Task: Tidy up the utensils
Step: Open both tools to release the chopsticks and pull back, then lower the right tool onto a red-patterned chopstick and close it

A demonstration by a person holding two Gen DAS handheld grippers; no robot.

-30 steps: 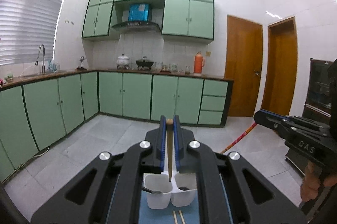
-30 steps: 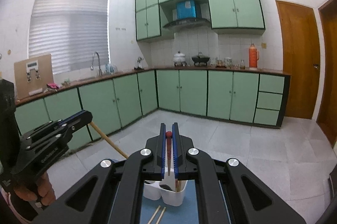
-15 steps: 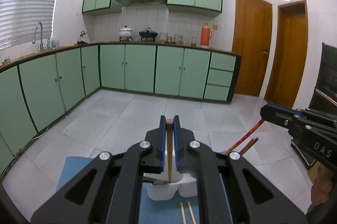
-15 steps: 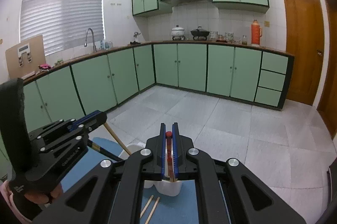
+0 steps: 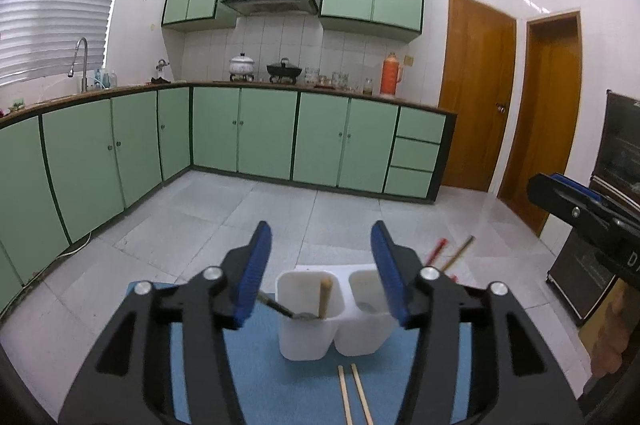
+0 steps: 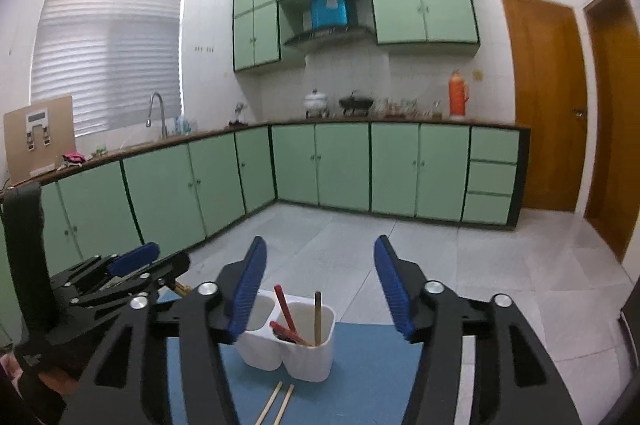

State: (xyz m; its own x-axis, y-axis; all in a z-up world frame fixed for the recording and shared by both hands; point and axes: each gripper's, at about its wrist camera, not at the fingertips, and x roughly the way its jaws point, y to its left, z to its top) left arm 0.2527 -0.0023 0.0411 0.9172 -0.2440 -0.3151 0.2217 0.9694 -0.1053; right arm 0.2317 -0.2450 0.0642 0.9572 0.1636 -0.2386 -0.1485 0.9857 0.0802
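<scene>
A white two-cup utensil holder [image 5: 308,337] [image 6: 308,357] stands on a blue mat [image 5: 260,377] [image 6: 360,365]. In the left wrist view, its left cup holds a wooden stick [image 5: 325,297] and a dark metal utensil [image 5: 280,308]. In the right wrist view, the right cup holds red chopsticks [image 6: 285,313] and a wooden stick [image 6: 317,317]. Two light wooden chopsticks [image 5: 354,395] [image 6: 276,403] lie on the mat before the holder. My left gripper [image 5: 320,273] is open and empty above the holder. My right gripper [image 6: 318,289] is open and empty above it too.
The mat lies on a table above a grey tiled floor. Green kitchen cabinets [image 5: 260,137] line the far wall and left side. Wooden doors [image 5: 476,105] stand at right. A dark appliance [image 5: 600,225] is at the far right.
Both grippers have opened. The left let go of its wooden stick, the right of its red chopsticks. They now stand in the holder's cups.
</scene>
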